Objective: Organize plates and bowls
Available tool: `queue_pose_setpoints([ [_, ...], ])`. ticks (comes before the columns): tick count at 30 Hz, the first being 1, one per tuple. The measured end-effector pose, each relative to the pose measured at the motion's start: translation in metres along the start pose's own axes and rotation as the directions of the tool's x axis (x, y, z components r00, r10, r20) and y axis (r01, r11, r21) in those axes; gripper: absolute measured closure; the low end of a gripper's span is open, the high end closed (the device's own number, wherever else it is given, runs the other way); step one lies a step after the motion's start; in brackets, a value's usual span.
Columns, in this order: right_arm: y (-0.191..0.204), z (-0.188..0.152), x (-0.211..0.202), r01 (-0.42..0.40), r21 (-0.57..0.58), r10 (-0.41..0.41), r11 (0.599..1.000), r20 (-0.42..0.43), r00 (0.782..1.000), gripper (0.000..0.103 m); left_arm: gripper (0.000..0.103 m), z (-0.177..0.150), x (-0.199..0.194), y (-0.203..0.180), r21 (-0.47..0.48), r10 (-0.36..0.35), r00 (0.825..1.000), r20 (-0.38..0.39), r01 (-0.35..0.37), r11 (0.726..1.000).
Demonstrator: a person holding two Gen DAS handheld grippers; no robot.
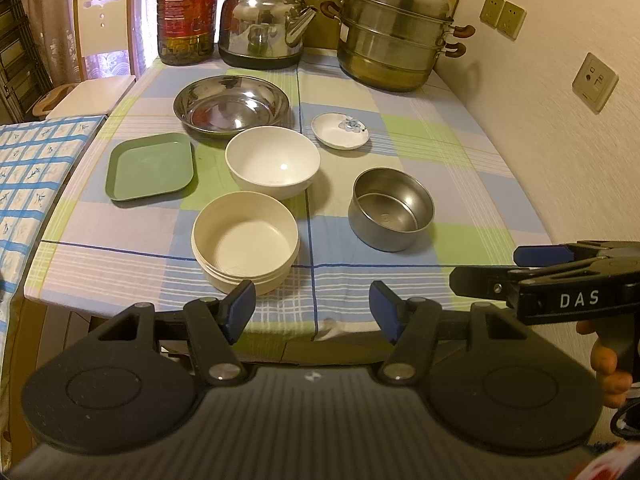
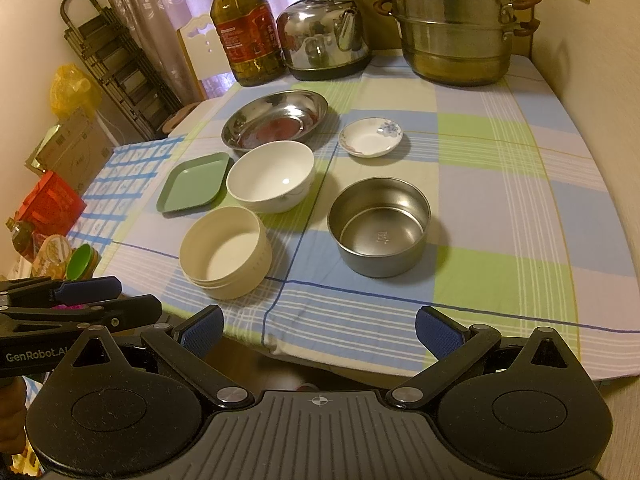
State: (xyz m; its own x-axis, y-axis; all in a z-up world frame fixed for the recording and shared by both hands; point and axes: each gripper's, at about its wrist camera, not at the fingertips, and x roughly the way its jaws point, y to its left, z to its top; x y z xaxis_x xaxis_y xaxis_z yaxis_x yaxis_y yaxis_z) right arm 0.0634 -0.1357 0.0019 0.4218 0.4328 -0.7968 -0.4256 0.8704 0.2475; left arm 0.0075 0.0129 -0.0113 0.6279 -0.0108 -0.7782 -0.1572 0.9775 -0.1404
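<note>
Six dishes lay loosely grouped on the checked cloth of the surface (image 1: 460,184). Nearest the front edge stood a cream round bowl (image 1: 245,237), straight-walled and empty. Just behind it sat a white bowl (image 1: 273,162), the two close together, though I could not tell if they touched. Left of the white bowl lay a green square plate (image 1: 151,166), flat on the cloth. Behind the white bowl rested a wide steel basin (image 1: 231,104), its near rim partly hidden by the white bowl. To the right, apart from the others, stood a small steel bowl (image 1: 391,208), upright and empty, and farther back a small white saucer (image 1: 340,130) with a blue flower print.

Along the far edge stood an oil bottle (image 1: 187,12), a steel kettle (image 1: 264,26) and a stacked steel steamer pot (image 1: 396,36). A white chair (image 1: 102,44) stood beyond the left corner.

The left gripper (image 1: 312,312) hovered off the front edge, its jaws spread wide and holding nothing. The right gripper (image 2: 318,330) hovered likewise near the front edge, jaws wide apart and empty. In the left wrist view a hand (image 1: 608,372) gripped the right gripper's handle.
</note>
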Motion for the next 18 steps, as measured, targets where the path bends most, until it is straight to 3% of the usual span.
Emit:
queue_pose_setpoints([
  [18,-0.0054,0.0032,-0.0010,-0.010,0.007,0.010,1.000,0.007,1.000,0.001,0.042,0.0001,0.0011,-0.0023,0.002,0.005,1.000,0.002,-0.005,1.000],
])
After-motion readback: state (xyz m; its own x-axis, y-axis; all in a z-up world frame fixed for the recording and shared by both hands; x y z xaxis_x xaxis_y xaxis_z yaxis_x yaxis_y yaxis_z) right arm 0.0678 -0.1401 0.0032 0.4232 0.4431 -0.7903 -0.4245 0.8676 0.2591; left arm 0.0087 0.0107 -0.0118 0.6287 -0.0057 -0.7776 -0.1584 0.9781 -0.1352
